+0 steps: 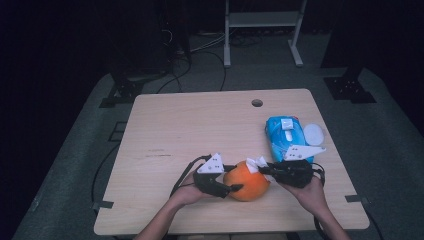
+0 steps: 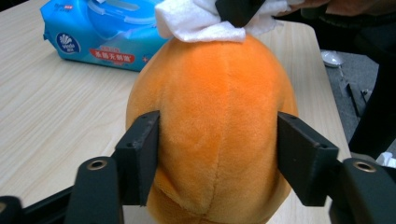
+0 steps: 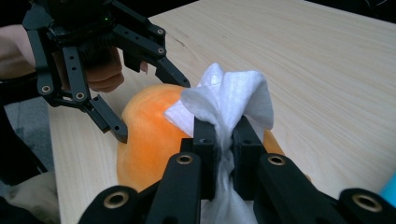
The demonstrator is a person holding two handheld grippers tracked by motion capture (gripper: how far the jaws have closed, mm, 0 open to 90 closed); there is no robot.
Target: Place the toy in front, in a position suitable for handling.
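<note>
Two grippers worked at one orange plush (image 1: 247, 181) near the front edge of the table (image 1: 200, 120), right of its middle. In the high view, the left gripper (image 1: 231, 178) met the plush from its left side and the right gripper (image 1: 264, 169) reached it from the right, carrying a white wipe (image 1: 256, 164) onto its top. A blue wipe pack (image 1: 286, 136) lay toward the right edge, with a round white lid (image 1: 314, 133) just beside it.

In the left gripper view, the jaws stood one on each flank of the plush (image 2: 219, 130), their pads (image 2: 140, 154) against the pile. This was judged a steadying hold, keeping the soft body from rolling under the wiping. The wipe (image 2: 196, 21) sat on the plush's far end. The pack (image 2: 100, 37) carried a round logo that seemed to read "Vinda" and a red band of Chinese characters too small to read.

In the right gripper view, the jaws were pressed together on a gathered fold of the wipe (image 3: 233, 102), leaving a loose pad free to rub the plush (image 3: 149, 135). The left gripper (image 3: 154, 100) showed beyond, its fingers (image 3: 109, 119) set about the plush.
</note>
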